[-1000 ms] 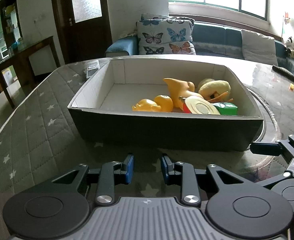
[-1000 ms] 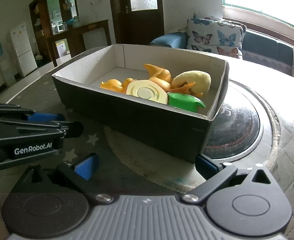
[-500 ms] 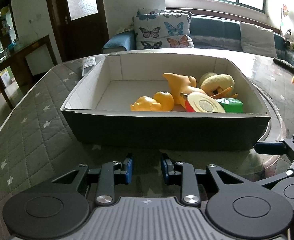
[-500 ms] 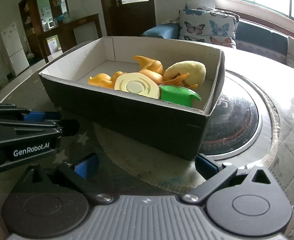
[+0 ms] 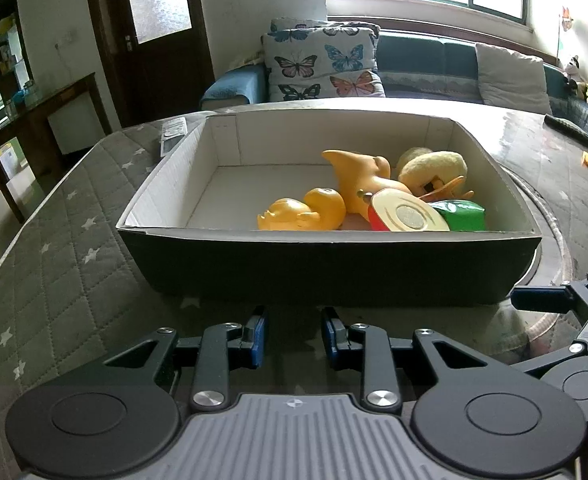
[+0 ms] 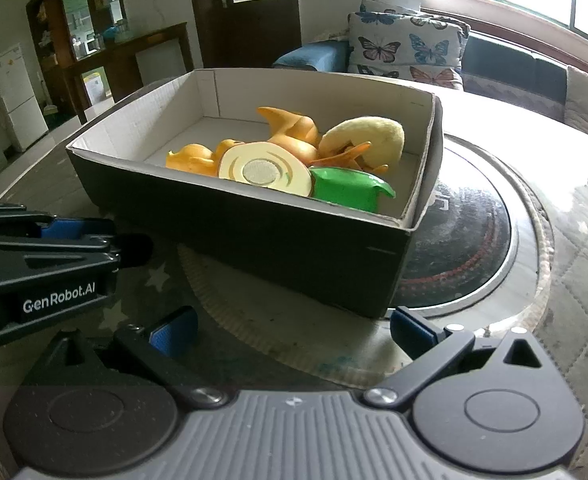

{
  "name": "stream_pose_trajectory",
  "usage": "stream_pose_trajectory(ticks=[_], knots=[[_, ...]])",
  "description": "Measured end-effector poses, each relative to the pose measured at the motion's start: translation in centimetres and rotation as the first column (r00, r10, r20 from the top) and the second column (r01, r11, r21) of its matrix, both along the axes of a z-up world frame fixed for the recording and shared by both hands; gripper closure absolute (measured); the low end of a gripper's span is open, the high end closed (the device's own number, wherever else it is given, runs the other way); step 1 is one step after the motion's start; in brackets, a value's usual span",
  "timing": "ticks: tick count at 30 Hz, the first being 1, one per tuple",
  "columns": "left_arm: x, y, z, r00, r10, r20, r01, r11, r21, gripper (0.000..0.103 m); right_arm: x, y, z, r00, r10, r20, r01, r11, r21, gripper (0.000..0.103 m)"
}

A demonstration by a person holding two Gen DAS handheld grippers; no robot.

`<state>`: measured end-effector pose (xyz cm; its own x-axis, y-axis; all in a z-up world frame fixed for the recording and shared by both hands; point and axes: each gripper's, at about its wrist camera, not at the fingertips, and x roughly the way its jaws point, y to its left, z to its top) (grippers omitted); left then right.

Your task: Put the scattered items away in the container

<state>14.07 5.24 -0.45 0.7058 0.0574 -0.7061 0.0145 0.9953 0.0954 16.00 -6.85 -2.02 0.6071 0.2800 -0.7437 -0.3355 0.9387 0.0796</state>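
left wrist view: toys [image 5: 374,196] already lie inside the box [image 5: 326,272]; left gripper [image 5: 292,334] and right gripper [image 6: 289,332], both released and empty, hover before it; task looks nearly done.

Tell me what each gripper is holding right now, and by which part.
Nothing is held. The left gripper and right gripper both stand open and empty in front of the box; the toys lie inside it.

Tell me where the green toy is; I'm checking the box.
In both wrist views, the green toy lies inside the box, in its near right corner, touching the round cream disc.
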Motion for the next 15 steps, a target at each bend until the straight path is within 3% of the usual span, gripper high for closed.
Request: stream_pose_trajectory(ticks=[15], knots=[[0.0, 0.02, 0.53, 1.0, 0.004, 0.022, -0.004, 1.0, -0.011, 0.073, 0.03, -0.16, 0.19, 1.0, -0.001, 0.007, 0.001, 1.0, -0.006, 0.0]])
